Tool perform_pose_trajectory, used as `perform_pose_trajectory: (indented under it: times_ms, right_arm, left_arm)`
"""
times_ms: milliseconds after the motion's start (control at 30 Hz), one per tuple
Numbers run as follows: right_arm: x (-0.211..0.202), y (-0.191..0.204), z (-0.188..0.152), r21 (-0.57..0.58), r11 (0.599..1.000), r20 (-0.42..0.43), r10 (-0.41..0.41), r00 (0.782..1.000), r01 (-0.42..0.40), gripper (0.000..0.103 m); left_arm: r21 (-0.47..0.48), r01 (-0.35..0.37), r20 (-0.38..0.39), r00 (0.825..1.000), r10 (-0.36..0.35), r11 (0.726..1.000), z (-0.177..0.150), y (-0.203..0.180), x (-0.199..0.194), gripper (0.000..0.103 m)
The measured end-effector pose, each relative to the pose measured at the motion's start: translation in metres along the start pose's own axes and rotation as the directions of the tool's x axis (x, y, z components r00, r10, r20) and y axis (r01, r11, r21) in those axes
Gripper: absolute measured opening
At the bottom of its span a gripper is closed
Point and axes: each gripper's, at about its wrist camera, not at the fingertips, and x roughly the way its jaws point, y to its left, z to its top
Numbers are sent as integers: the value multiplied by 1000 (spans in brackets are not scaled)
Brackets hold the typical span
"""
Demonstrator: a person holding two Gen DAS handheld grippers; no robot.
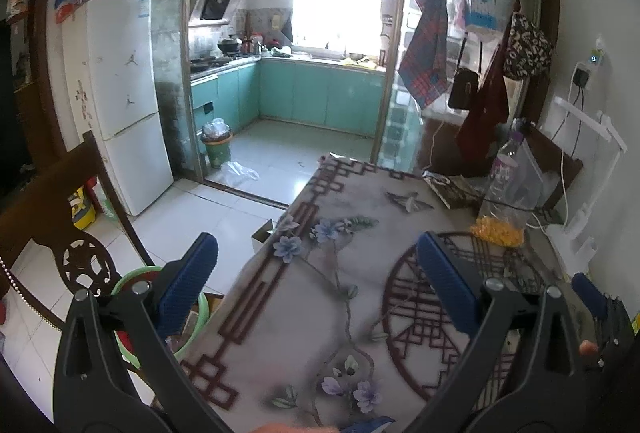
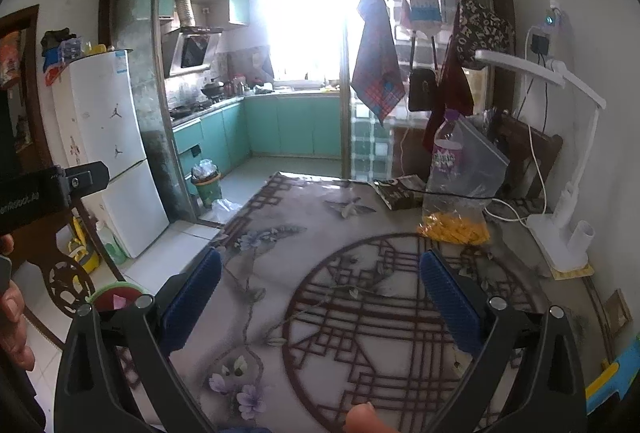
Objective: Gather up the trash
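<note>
Both grippers empty, jaws spread; trash candidates sit ahead-right at the table's far right edge.

Left gripper [image 1: 318, 273] hangs over the table's [image 1: 360, 201] left edge, released, nothing between the pads. Right gripper [image 2: 320, 289] is over the table's middle, also released. Plastic bottle [image 2: 446, 157] stands upright, touching the clear bag of yellow bits [image 2: 456, 227] at its base; both ahead and right of the jaws. Right hand looks nearer, so likely its reach.

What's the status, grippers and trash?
Left gripper open, empty. Right gripper open, empty. Plastic bottle and bag untouched on table. Nothing blocking.
</note>
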Motion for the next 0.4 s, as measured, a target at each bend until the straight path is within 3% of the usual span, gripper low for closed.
perform_pose_trajectory:
  times_ms: [167,267,333,400]
  right_arm:
    - [20,-21,-13,23,999,-55,-41,998,42,96]
    - [42,-50,-34,49,991,-137,-114,984,121,96]
    - [60,-82,-59,67,977,-212,-184,960,202,96]
    - [76,-115,-86,80,956,-286,-249,925,282,96]
  left_arm:
    - [69,15,-43,999,-12,997,-15,-16,30,98]
    - [135,59,-149,988,-39,989,-42,-23,77,98]
    - [168,80,-275,961,-32,983,-77,-23,121,98]
    - [133,107,-378,924,-49,985,-105,-20,155,98]
